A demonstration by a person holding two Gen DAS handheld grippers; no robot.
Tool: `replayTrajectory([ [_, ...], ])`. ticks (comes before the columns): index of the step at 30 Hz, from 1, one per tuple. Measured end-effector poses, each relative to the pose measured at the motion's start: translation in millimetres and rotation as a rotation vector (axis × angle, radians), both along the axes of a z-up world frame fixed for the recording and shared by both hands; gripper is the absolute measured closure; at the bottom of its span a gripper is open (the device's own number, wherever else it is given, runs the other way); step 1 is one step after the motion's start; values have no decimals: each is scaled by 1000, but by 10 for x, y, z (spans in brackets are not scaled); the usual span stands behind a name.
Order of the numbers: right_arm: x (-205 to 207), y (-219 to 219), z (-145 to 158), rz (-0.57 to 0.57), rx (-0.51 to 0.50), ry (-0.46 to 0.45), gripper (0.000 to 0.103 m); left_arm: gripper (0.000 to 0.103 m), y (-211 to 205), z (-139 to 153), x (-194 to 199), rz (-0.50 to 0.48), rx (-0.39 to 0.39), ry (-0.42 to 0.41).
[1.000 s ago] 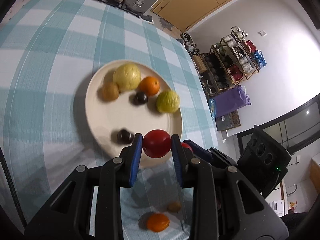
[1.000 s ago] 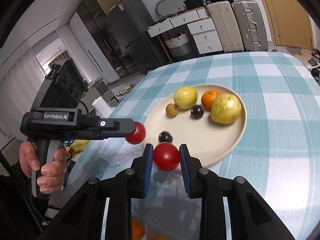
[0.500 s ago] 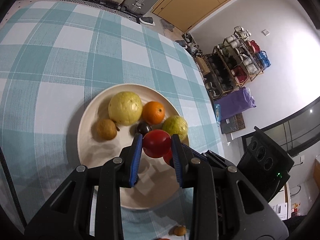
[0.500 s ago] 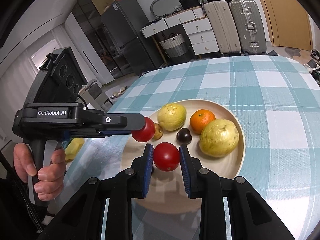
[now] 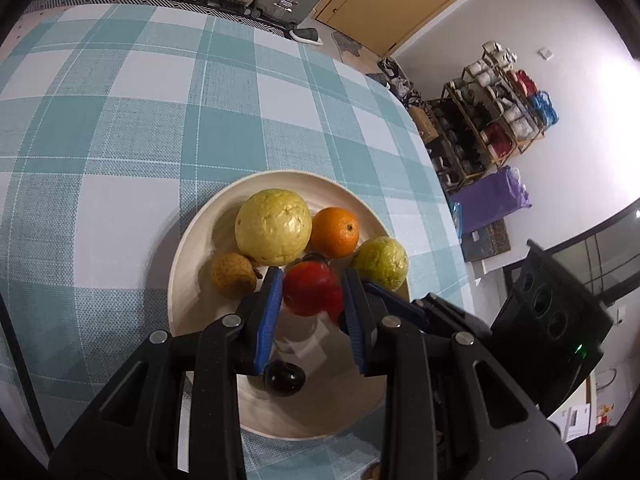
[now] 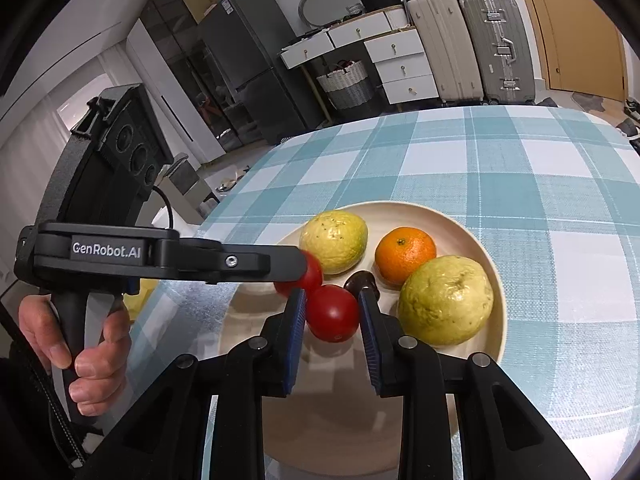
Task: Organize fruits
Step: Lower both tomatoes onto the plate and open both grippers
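A cream plate on the checked tablecloth holds two yellow-green guavas, an orange, a small brown fruit and dark plums. My left gripper is over the plate with a red tomato between its blue pads; the tomato looks blurred. My right gripper is over the plate with another red tomato between its pads. The left gripper also shows in the right wrist view, side by side with the right one.
The table's edge runs along the right in the left wrist view, with a shoe rack and a purple bag on the floor beyond. Suitcases, white drawers and a dark fridge stand behind the table.
Both grippers have moved further in over the plate with their tomatoes and sit lower, close to the other fruit. The tomato in the left gripper now looks blurred.
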State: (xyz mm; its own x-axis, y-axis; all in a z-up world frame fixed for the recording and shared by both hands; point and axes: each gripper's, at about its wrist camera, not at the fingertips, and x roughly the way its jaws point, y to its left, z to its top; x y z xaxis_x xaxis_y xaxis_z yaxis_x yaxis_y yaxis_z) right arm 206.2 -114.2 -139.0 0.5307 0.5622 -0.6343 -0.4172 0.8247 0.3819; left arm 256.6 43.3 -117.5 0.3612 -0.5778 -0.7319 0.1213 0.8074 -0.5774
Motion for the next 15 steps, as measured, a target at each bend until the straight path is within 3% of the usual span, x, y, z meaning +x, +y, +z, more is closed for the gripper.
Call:
replayTrajectory([
  [4, -18, 2, 12, -7, -17, -25, 68, 69, 5, 1, 6, 11, -8, 28],
  [7, -73, -43, 77, -15, -12, -54, 64, 69, 5, 68, -58, 13, -3, 8],
  [10, -168, -125, 160, -40, -7, -92, 53, 66, 30, 145, -141, 24, 6, -11],
  [15, -277, -223, 189, -76, -15, -77, 52, 62, 84, 246, -285, 49, 34, -34],
])
